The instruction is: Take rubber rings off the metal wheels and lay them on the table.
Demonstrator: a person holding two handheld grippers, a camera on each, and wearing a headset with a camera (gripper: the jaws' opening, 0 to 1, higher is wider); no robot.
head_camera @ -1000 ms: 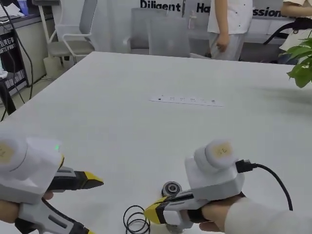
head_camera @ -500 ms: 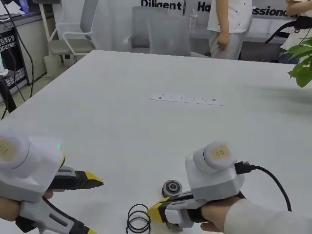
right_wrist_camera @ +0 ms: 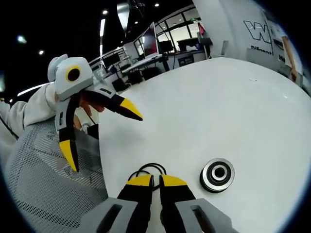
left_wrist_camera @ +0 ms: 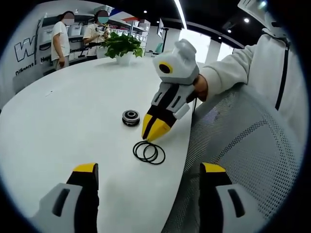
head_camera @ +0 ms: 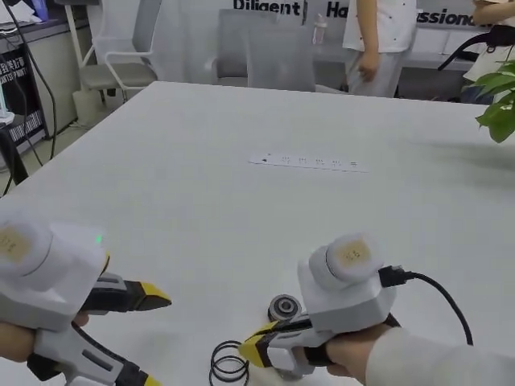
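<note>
Three thin black rubber rings (head_camera: 228, 363) (left_wrist_camera: 149, 152) lie overlapping on the white table (head_camera: 241, 217) near its front edge. A small metal wheel (head_camera: 283, 306) (left_wrist_camera: 130, 117) (right_wrist_camera: 217, 175) lies flat just right of them, apart from the rings. My right gripper (head_camera: 251, 350) (right_wrist_camera: 155, 182) is shut with nothing in it, its yellow tips just beside the rings (right_wrist_camera: 151, 168). My left gripper (head_camera: 153, 342) (left_wrist_camera: 148, 170) is open and empty, left of the rings and above the table edge. In the right gripper view the left gripper (right_wrist_camera: 104, 141) has its jaws spread wide.
A white power strip (head_camera: 306, 162) lies at the table's middle. Grey chairs (head_camera: 273, 48) and standing people (head_camera: 378, 40) are beyond the far edge, a green plant (head_camera: 500, 96) at the right. A black cable (head_camera: 438, 293) trails from the right gripper.
My right gripper has drifted slightly left, closer to the rings. The rings, the wheel and the left gripper stand as before.
</note>
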